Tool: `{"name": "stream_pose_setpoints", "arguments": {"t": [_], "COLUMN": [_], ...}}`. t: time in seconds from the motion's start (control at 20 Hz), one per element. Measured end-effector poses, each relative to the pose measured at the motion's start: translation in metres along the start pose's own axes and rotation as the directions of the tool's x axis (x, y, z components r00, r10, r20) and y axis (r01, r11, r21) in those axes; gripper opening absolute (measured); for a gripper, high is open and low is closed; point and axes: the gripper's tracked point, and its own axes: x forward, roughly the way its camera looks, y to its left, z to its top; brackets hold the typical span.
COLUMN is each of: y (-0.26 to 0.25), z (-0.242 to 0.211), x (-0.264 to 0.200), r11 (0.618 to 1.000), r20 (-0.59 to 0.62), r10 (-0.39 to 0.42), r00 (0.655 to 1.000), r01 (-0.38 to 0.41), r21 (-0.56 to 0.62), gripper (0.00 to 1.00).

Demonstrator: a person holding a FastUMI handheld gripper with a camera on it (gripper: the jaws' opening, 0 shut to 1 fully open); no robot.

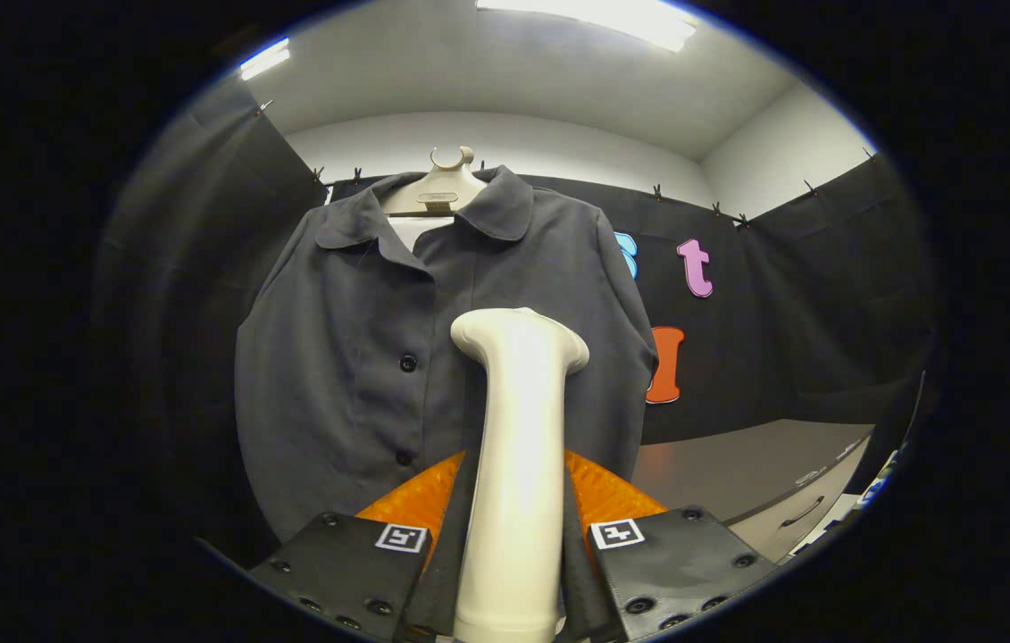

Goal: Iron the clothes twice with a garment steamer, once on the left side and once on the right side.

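Nearest to us, the tongs [515,527] are pinching the steamer [518,446]: both fingers [415,500] press against its pale handle from either side, and the handle stands upright between them, rising well above the tips. Its flared head sits just ahead of the tongs and points toward the shirt [433,357], a dark buttoned one that hangs directly beyond the fingers on a light hanger [444,187]. The head lies over the shirt's middle, just to the right of the button row, at about mid-chest; whether it touches the cloth or hangs a little short of it we cannot tell, and we see no steam. Beyond the tongs to the right, past the shirt's hem, a grey cabinet [763,482] with a drawer handle stands against the booth wall. As for progress, we judge that the steamer is already in hand and brought up to the garment, so the pickup is done. The cloth gives no sign of which pass, if any, is finished; the head's place near the centre, slightly toward the right panel, fits the start or middle of a stroke. We would reckon that at least one full sweep down a side is yet to do, possibly both.
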Motion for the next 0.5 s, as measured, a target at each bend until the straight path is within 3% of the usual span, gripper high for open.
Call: {"name": "stream_pose_setpoints", "arguments": {"t": [0.5], "y": [0.001], "z": [-0.051], "x": [-0.023], "r11": [1.0], "r20": [-0.085], "r10": [0.001], "r00": [0.996], "r01": [-0.003], "r21": [-0.025], "gripper": [0.52]}}
